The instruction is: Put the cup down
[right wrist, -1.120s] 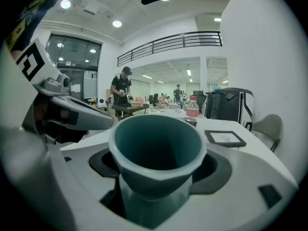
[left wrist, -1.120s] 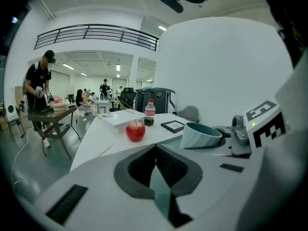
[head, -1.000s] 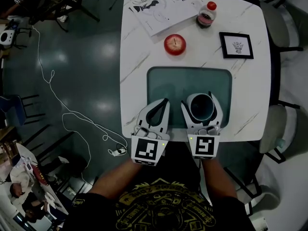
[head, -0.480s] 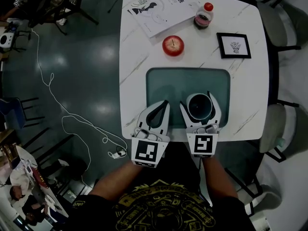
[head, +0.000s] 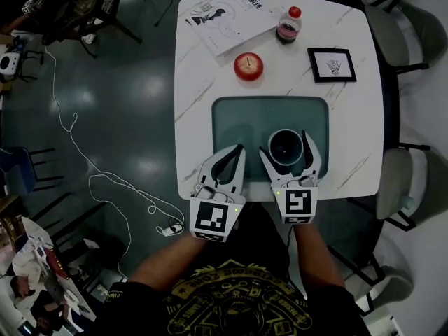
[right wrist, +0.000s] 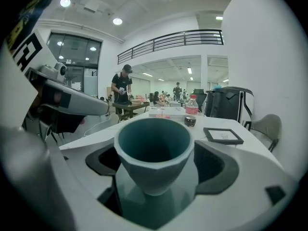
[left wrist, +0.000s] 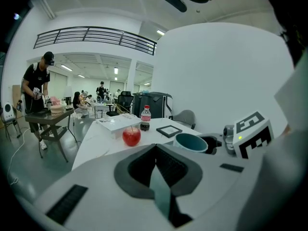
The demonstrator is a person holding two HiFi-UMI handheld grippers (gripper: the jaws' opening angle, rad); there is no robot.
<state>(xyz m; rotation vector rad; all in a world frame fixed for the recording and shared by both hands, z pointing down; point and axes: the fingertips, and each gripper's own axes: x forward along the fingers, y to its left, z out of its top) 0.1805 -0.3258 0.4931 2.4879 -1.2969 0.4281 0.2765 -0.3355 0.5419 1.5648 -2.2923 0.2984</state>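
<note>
White marble bench [head: 199, 103], dark shiny floor [head: 119, 117]. Right gripper [head: 287, 148] just opened wide around cup [head: 285, 144] at mat's [head: 238, 117] five o'clock; left gripper [head: 240, 148] closed.

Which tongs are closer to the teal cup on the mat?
Right. The right tongs straddle the teal faceted cup standing on the grey-green mat, jaws having just been opening. The left tongs sit shut to its left, apart.

- The cup [head: 286, 146]: base hidden beneath its own rim in the head view.
- The framed picture [head: 332, 64]: drawing too small to identify.
- The book [head: 233, 16]: cover print illegible.
- The far right chair [head: 406, 33]: backrest apparently cut by the frame edge.
</note>
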